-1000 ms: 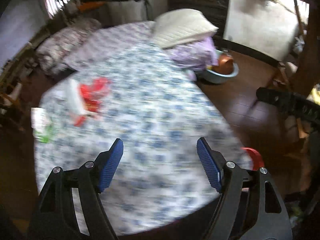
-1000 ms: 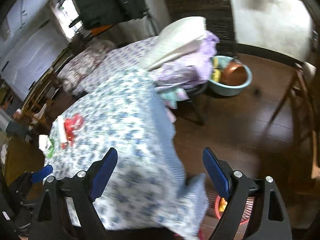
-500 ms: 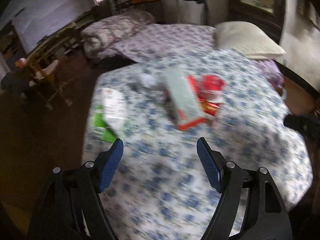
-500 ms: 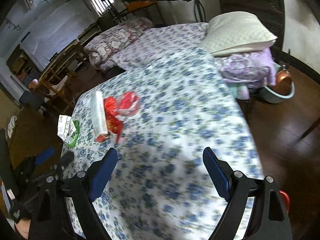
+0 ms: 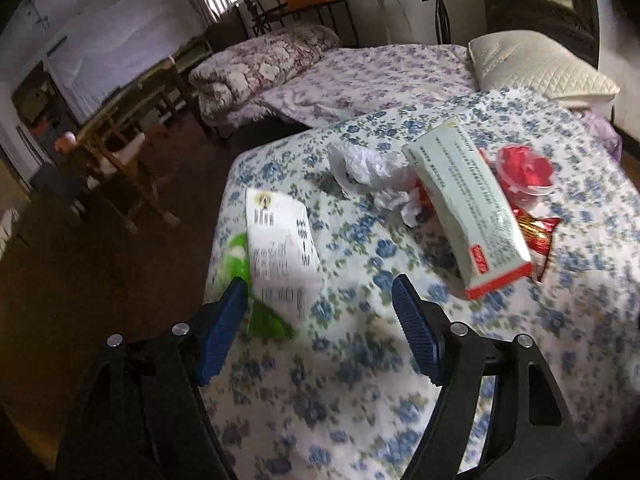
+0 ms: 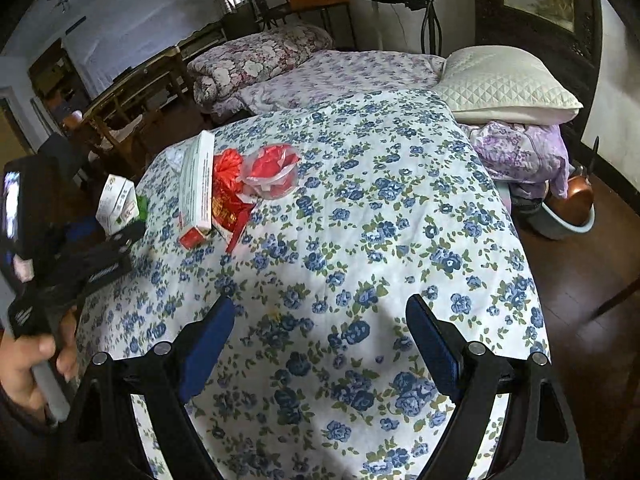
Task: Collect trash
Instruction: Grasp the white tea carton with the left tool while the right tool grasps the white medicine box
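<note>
- L wrist view: left claw (image 5: 318,322) wide open, nothing in it; small white box (image 5: 280,256) w/ green wrapper (image 5: 262,318) sits just past the left pad, at the worktop (image 5: 360,400) edge; long white box (image 5: 466,208), crumpled white bag (image 5: 368,168), red wrappers (image 5: 536,232) and red cup (image 5: 524,168) lie further off to the right
- Risk here, I think: small box is so near the edge that a bump from the pad could knock it to the floor; picture is blurry, so aim could slip
- R wrist view: right claw (image 6: 320,340) wide open, empty, over bare cloth; trash pile well apart, up and left; left claw and hand (image 6: 24,364) show at the left side
- Risk: thin bag may slip out; both claws could bump if they go for the same pile
</note>
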A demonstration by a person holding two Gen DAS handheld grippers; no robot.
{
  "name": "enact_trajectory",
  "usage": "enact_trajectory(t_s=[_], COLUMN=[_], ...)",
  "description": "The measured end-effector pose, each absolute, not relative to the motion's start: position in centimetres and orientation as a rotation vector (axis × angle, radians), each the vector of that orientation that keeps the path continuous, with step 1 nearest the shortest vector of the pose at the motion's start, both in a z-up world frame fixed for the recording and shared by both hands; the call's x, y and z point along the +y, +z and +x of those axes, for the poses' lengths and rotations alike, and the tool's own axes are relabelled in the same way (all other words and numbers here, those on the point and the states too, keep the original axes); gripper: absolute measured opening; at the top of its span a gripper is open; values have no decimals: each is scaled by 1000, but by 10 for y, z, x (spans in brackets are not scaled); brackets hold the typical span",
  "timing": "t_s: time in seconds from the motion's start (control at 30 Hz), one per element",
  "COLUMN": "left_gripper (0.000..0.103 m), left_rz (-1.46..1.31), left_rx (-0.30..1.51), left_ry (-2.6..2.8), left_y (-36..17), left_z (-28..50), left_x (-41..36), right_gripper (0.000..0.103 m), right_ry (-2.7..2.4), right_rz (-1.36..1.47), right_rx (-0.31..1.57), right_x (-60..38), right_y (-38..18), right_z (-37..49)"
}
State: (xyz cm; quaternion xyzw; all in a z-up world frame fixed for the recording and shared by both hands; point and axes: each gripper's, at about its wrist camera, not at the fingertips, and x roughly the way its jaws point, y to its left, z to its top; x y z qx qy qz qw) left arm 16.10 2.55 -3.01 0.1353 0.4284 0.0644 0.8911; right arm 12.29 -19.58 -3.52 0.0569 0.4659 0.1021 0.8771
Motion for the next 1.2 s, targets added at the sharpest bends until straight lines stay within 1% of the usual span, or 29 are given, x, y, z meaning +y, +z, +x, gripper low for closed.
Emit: enact_trajectory(t_s=[0.13,0.17,0.23,0.27,0.3,0.37,0.4,0.5,0.73,0.93,1.07,1.2], left_gripper=[71,70,62,60,56,40,22,22,22,23,23,23], left_rz=[263,258,232,218,207,194,180,123,-36,-143,-216,-126], left_rx=[898,900,909,916,920,934,945,936,879,862,883,893], left_ry=[148,151,150,158,163,169,165,147,74,13,33,75], left_y=[-37,-38,-42,-43,-44,-45,-47,-43,-2,28,27,18], left_z=[172,175,182,185,189,195,197,196,165,130,117,125], left_x=[29,30,36,40,43,48,52,61,72,73,77,75], right_gripper=[86,86,86,86,86,86,86,86,86,86,86,85], right_ry=[209,206,202,198,195,191,190,192,183,226,278,312], right_rz=[119,128,150,155,153,140,125,98,35,106,-7,-57], right_rx=[956,957,959,960,960,960,959,958,938,969,966,950], right_x=[-200,-202,-206,-207,-207,-206,-205,-202,-194,-181,-143,-108], right_y=[-33,-33,-33,-33,-34,-34,-35,-35,-36,-33,-27,-22], right_z=[121,121,121,121,122,122,123,123,121,131,146,166])
